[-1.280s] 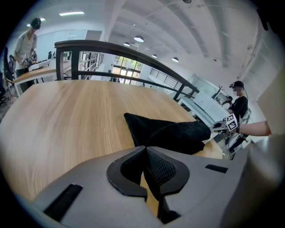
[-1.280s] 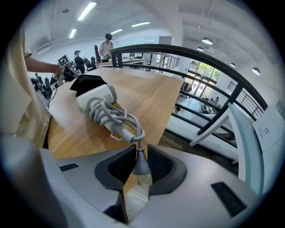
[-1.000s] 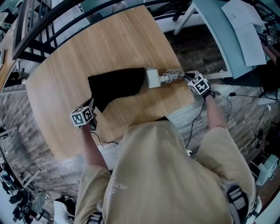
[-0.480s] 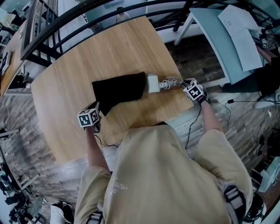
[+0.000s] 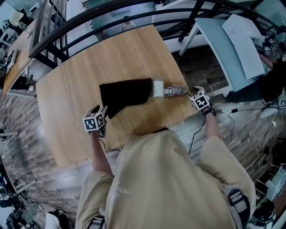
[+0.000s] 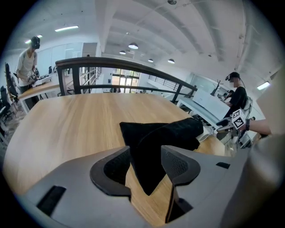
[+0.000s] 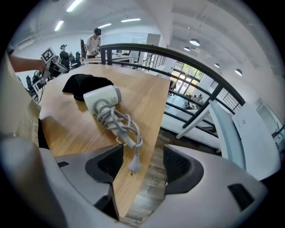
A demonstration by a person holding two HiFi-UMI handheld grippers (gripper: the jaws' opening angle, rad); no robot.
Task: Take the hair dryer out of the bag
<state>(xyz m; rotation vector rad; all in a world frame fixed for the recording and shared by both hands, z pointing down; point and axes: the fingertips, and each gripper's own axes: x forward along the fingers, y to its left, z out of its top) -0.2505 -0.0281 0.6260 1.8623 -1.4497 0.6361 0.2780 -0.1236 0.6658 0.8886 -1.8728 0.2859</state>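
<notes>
A black bag (image 5: 125,93) lies flat on the wooden table (image 5: 89,58). The white hair dryer (image 5: 157,88) sticks out of its right end, with its bundled grey cord (image 5: 175,91) trailing right. My left gripper (image 5: 100,110) is at the bag's near left corner with its jaws opening. In the left gripper view the bag's corner (image 6: 149,151) lies between the pads without being pinched. My right gripper (image 5: 193,92) hovers by the cord's end, jaws opening. The plug (image 7: 133,165) lies free below the gap, beyond the dryer (image 7: 101,98).
The table's right edge (image 7: 153,129) drops to a tiled floor just beside the cord. A black railing (image 5: 134,11) runs behind the table. A pale desk (image 5: 228,49) with papers stands to the right. Cables lie on the floor (image 5: 237,100). People stand far off.
Both grippers have lifted and drawn back a little toward me, the left off the bag's corner and the right off the cord. Bag and dryer have stayed in place.
</notes>
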